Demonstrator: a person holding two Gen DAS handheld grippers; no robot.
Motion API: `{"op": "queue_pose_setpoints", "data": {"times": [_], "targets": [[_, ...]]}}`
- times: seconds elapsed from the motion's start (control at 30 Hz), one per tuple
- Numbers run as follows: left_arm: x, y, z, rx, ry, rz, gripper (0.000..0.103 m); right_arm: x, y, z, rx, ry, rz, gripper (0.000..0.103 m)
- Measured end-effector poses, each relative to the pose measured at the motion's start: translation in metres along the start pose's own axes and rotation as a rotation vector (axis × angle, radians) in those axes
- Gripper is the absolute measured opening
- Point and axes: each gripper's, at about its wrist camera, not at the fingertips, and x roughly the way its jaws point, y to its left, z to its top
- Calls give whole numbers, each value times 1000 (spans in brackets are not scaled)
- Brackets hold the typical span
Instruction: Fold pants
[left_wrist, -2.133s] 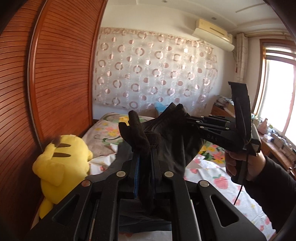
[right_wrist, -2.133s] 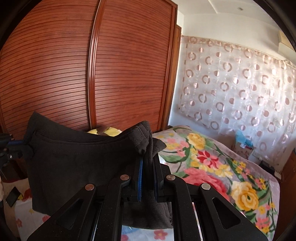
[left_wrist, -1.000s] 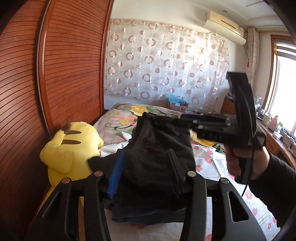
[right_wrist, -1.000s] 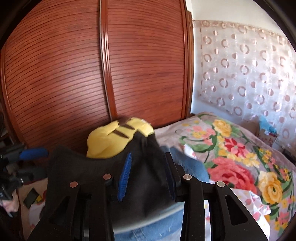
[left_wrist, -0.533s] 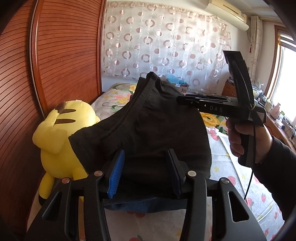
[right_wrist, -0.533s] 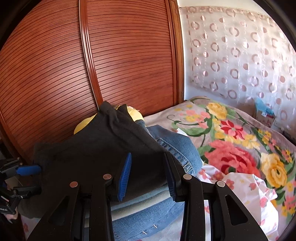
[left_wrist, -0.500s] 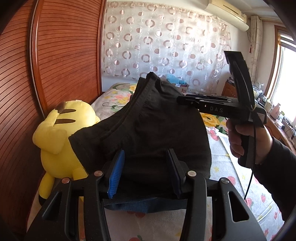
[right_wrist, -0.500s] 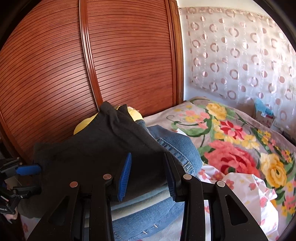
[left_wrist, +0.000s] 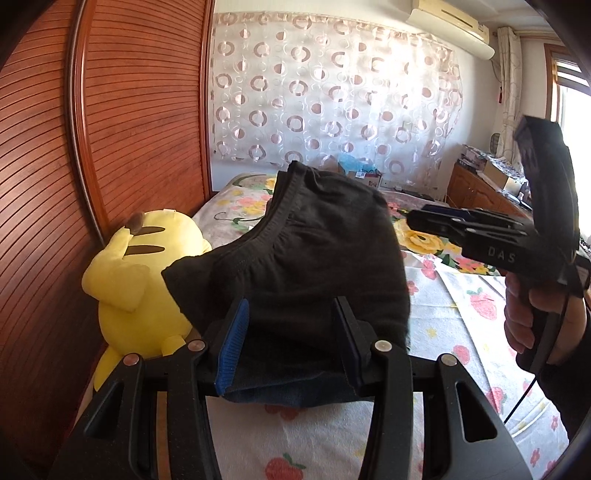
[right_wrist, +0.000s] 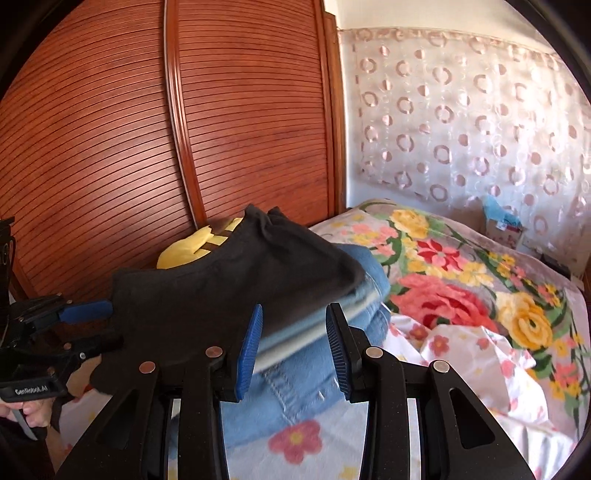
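Note:
The folded black pants (left_wrist: 314, 258) lie on top of a stack of folded clothes, over blue jeans (right_wrist: 317, 373); they also show in the right wrist view (right_wrist: 221, 295). My left gripper (left_wrist: 291, 347) is open, its fingers just in front of the pants' near edge. My right gripper (right_wrist: 293, 345) is open and empty, close to the side of the stack; it also shows in the left wrist view (left_wrist: 417, 218), off the pants to the right. The left gripper appears in the right wrist view (right_wrist: 85, 321) at the stack's far-left corner.
A yellow plush toy (left_wrist: 144, 273) lies against the wooden slatted wardrobe (left_wrist: 110, 129) left of the stack. The bed has a strawberry-print sheet (left_wrist: 461, 321) and a floral blanket (right_wrist: 461, 280). A circle-patterned curtain (left_wrist: 332, 96) hangs behind.
Both grippers held the pants up, then opened and let them drop onto the stack. Since half a second ago the right gripper has pulled back from the pants, and both stay open.

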Motion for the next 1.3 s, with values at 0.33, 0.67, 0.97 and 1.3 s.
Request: {"op": "queue_pose_setpoints", "data": {"times": [0.33,0.67,0.97,1.3], "targets": [[-27,-5,-4,22,-25,-3,86,-39,23,-10,25,-37,-21,37],[-38,-9,-8,32,-36,19,95,-54,33,-16,27,-47,-9,43],[-41,-22,-16,43,-30,-1,95,-60,38,-24,31,-30,-32,51],[-46,-36,-18,43,-24,-30,95,-93,45,-44,57,-26,-82,53]]}}
